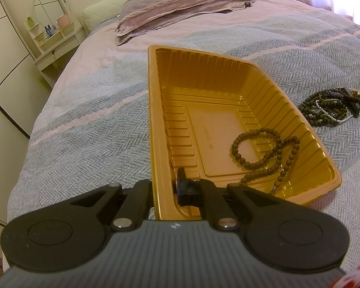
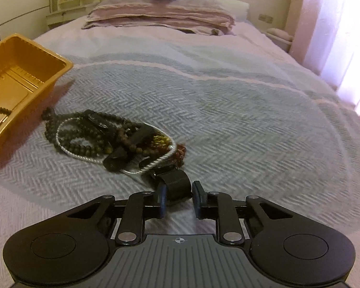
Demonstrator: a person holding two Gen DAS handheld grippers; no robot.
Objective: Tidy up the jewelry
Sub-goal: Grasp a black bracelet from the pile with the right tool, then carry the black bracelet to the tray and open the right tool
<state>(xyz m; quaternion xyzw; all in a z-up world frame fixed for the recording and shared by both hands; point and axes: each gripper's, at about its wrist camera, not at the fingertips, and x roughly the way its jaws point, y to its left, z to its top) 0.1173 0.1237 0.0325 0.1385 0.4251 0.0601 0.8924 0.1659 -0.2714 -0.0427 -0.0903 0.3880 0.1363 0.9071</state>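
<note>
Tray [image 1: 228,91] long axis runs away toward pillows [image 1: 180,7].

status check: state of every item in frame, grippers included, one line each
Left gripper: shut on the tray wall.
Gold tray: upright on the bed, near wall clamped, holding one strand.
Brown bead strand: loose inside the tray.
Jewelry pile: tangled on the bedspread, outside the tray.
Black strap loop: between the right fingers, pads apart from it.
Right gripper: open around the loop.
</note>
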